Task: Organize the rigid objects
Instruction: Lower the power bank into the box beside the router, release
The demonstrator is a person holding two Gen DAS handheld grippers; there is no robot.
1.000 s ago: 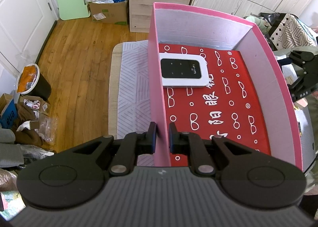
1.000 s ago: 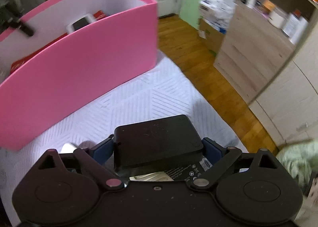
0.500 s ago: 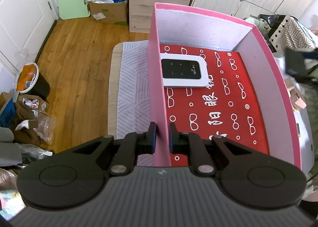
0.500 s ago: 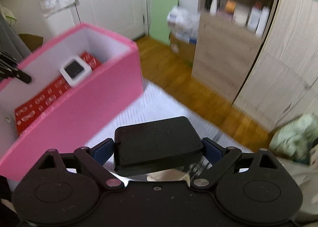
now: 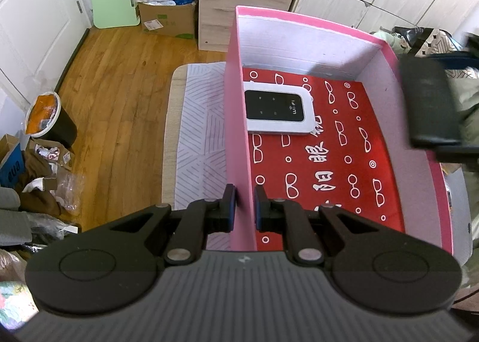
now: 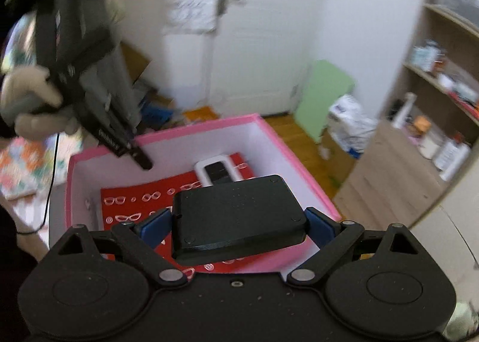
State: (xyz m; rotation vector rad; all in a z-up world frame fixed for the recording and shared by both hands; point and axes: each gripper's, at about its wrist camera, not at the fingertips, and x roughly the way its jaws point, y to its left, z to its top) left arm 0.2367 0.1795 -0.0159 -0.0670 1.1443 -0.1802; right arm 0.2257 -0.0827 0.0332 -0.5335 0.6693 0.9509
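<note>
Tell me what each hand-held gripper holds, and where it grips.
Left hand-held gripper: pink box, pinched at its side wall. Right hand-held gripper: black flat device, clamped across its two sides.

the white pocket router [image 5: 278, 108] in the pink box [image 5: 236, 120] reads "wi-fi".

Low table [image 5: 172, 120] on wooden floor [image 5: 119, 96], rounded corner visible. Covered by pale cloth [image 5: 200, 132] with striped geometric pattern. Pink box [image 5: 236, 132] standing directly on cloth, open at top, occupying right part. Left strip of cloth bare beside box. Far table edge close to wooden cabinet [image 5: 245, 1].
</note>
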